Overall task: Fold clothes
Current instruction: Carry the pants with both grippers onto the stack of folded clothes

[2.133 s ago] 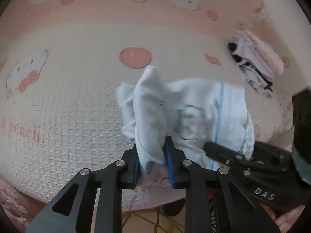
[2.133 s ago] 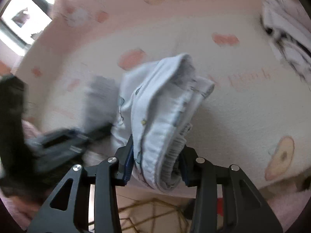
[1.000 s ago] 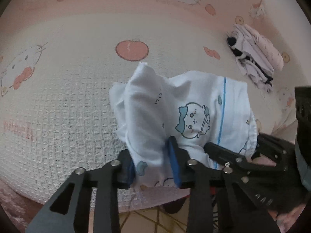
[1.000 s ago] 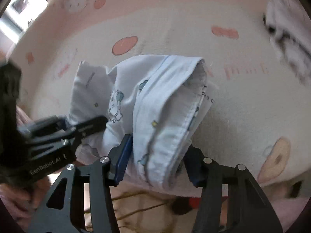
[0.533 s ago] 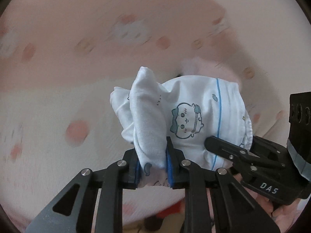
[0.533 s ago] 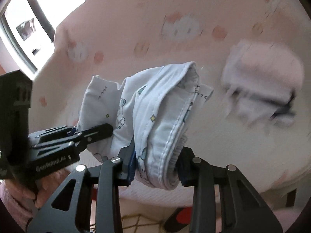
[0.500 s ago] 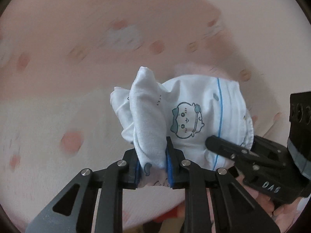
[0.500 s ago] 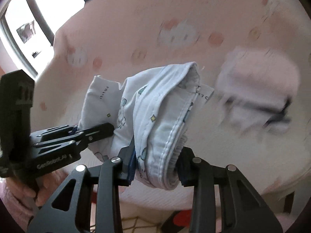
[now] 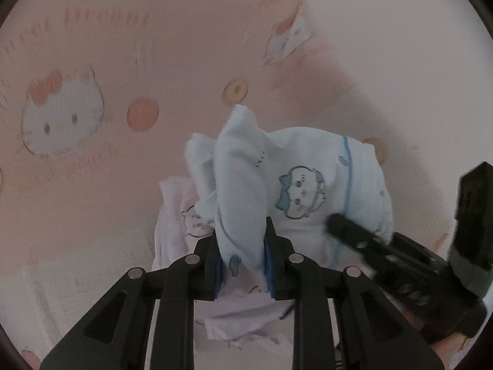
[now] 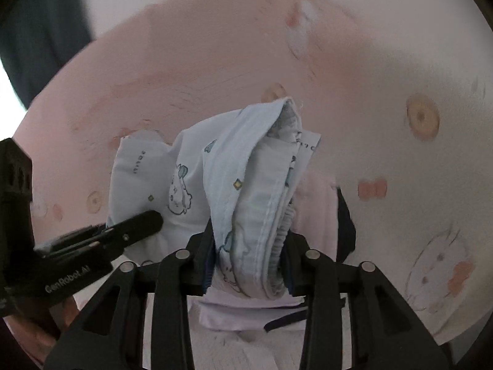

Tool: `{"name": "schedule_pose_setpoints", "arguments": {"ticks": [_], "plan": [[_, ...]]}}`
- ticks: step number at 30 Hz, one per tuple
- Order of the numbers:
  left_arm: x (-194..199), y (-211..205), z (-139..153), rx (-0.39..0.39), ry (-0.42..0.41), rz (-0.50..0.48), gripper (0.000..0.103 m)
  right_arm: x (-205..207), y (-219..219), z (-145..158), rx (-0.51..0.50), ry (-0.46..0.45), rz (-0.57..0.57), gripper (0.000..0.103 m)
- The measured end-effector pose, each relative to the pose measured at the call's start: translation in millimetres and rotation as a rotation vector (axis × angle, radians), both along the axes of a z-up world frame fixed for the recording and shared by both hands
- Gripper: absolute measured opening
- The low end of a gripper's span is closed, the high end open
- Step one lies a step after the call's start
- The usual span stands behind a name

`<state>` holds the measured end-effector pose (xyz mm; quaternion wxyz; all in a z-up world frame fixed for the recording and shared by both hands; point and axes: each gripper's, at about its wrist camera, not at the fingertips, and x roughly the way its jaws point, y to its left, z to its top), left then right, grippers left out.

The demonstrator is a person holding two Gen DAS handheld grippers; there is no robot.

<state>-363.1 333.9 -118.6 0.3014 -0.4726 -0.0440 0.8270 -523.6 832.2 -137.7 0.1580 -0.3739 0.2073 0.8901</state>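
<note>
A folded pale-blue garment point(image 9: 311, 191), printed with small cartoon figures, was held aloft between two hand-held grippers above a pink cartoon-cat bedspread point(image 9: 92, 129), directly over a stack of folded clothes point(image 10: 320, 215) that lay on that bedspread. The left gripper point(image 9: 242, 262) was clamped on a bunched edge of the garment, its blue pads pressed against the cloth although its jaws were easing apart; the right gripper point(image 10: 248, 265) was closed on a thick, elastic-hemmed fold at the garment's other end, its jaws likewise beginning to widen with the fabric between them. In the left wrist view the right gripper was seen beside the garment's right edge, and a pale pink folded item point(image 9: 175, 215) showed just beneath the garment; in the right wrist view dark trim was visible on the stack under it. Motion blur was spread across the bedspread in both views. The folding itself appeared finished, and the step in hand was judged to be the transfer of the garment onto the stack. The next move would call for the garment to be lowered squarely onto the pile, both grips to be released together so that the folds were kept, and the fingers to be drawn clear without the layers beneath being dragged
</note>
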Motion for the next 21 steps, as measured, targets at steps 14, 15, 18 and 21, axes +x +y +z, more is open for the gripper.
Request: {"name": "schedule_pose_setpoints", "arguments": {"ticks": [14, 15, 18, 21], "plan": [[-13, 3, 8, 0.016, 0.157, 0.013, 0.051, -27, -16, -3, 0.056, 0.043, -0.071, 0.05], [-14, 12, -1, -0.016, 0.154, 0.001, 0.051, -31, -20, -8, 0.085, 0.015, -0.085, 0.05], [-25, 10, -22, -0.053, 0.082, 0.027, 0.051, -35, -18, -20, 0.105, -0.008, -0.128, 0.05], [-30, -5, -32, -0.004, 0.019, 0.048, 0.054, -33, -6, -41, 0.047, -0.05, -0.134, 0.052]]}}
